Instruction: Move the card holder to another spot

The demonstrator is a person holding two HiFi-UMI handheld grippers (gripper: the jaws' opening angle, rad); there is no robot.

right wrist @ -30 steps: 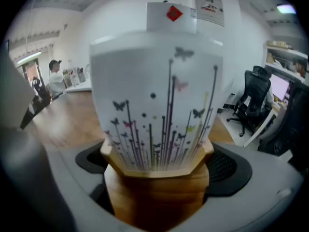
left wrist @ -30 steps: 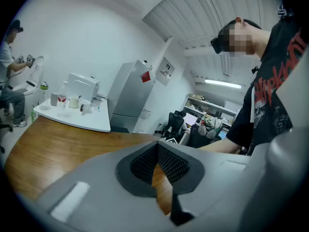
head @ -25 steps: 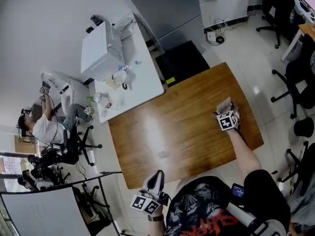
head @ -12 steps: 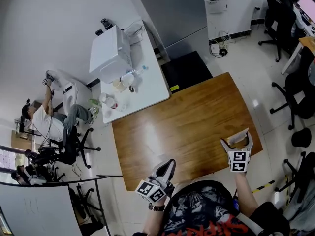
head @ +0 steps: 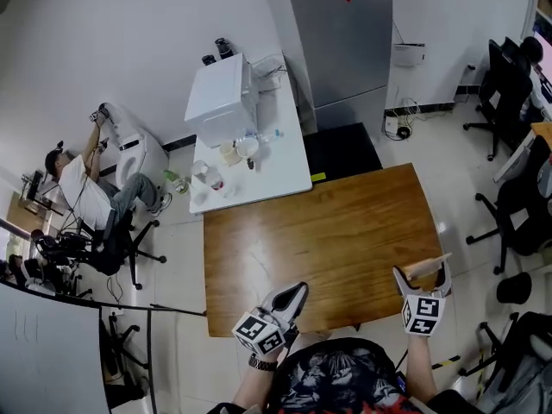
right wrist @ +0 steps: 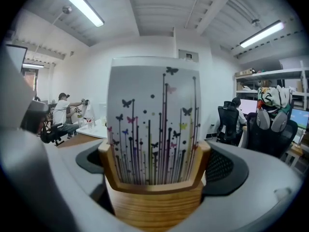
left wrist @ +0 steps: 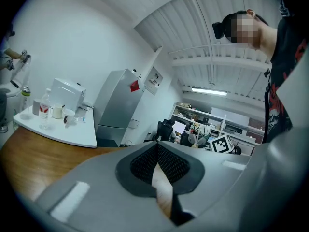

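From where I stand, the person has 2 grippers up at the near edge of the wooden table (head: 319,231). The right gripper (head: 422,276) is clamped on the card holder (head: 429,264), and its own view shows this plainly. A jaw presses against each side of the light wooden base (right wrist: 153,204). A white card (right wrist: 153,124) stands upright in the base's slot, printed with thin dark stems, dots and small butterflies. In the head view the holder sits at the table's near right corner, by the person's side. I cannot tell whether it touches the wood or hangs just above it. The left gripper (head: 293,293) is over the near edge, toward the middle, with its jaws pressed together at the tips and nothing between them. Beyond the wooden table a white table (head: 289,166) butts against its far edge. On it are a white box-like machine (head: 220,97), a few cups (head: 203,172) and a bottle (head: 266,134). A tall grey cabinet (head: 336,33) stands against the wall behind. Off to the left a seated person (head: 82,192) reaches up toward a white device (head: 129,145). Black office chairs (head: 509,84) stand on the right.
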